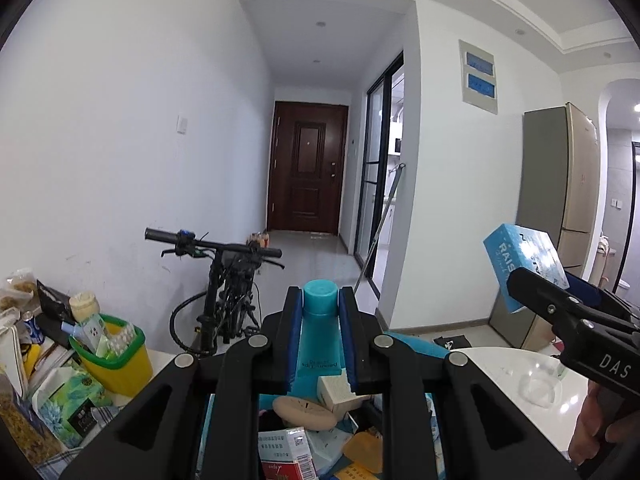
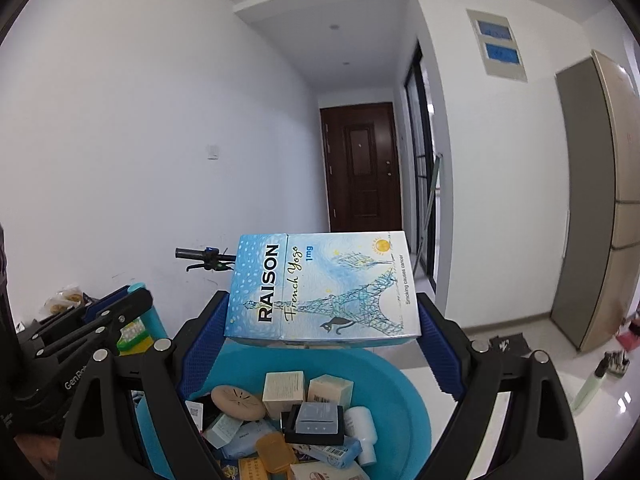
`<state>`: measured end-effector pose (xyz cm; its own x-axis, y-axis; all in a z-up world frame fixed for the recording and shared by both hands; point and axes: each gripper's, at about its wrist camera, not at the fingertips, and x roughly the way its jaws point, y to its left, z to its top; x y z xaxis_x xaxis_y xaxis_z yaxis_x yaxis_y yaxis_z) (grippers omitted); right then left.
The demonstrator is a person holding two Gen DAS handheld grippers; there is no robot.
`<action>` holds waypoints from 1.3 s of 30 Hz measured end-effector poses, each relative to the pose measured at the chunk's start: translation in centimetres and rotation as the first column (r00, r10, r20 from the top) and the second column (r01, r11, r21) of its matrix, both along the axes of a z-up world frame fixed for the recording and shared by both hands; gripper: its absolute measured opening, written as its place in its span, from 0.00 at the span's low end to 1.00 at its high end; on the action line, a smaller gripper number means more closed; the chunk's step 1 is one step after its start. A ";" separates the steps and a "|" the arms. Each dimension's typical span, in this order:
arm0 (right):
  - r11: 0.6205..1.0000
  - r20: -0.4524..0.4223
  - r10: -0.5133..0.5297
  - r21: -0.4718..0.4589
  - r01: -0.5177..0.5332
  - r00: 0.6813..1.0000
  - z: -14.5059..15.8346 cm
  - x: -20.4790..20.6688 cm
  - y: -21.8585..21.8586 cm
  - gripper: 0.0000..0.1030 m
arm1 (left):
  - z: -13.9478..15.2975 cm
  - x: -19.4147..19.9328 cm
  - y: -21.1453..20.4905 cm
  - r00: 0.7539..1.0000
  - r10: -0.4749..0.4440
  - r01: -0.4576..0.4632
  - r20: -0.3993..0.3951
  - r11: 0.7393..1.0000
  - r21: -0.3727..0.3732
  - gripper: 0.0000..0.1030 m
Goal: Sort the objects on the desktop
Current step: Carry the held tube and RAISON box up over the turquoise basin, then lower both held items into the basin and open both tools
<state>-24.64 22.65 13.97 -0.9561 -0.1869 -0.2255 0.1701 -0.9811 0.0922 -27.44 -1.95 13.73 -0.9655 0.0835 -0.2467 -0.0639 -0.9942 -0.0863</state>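
My left gripper (image 1: 319, 312) is shut on a teal tube (image 1: 318, 336), which stands upright with its cap on top. Right under it lies a blue basin (image 1: 416, 345) holding several small boxes, packets and a round tan disc (image 1: 304, 411). My right gripper (image 2: 322, 320) is shut on a blue RAISON cigarette box (image 2: 320, 286), held flat across its width above the same basin (image 2: 400, 392). In the left wrist view that box (image 1: 520, 256) hangs at the right in the right gripper (image 1: 544, 286). In the right wrist view the left gripper (image 2: 134, 300) shows at the left.
A yellow-and-green bin (image 1: 120, 364) full of small items and a tissue pack (image 1: 68, 400) crowd the table's left side. A glass ashtray (image 1: 540, 380) and a green lighter (image 2: 592, 388) lie on the white tabletop at the right. A bicycle (image 1: 224, 280) stands behind the table.
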 end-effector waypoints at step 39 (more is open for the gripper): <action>0.995 0.309 0.067 0.050 -0.086 0.949 -3.6 -4.4 -1.3 0.85 | -4.8 -4.9 1.1 0.945 -0.040 0.052 0.325 0.998 -0.029 0.20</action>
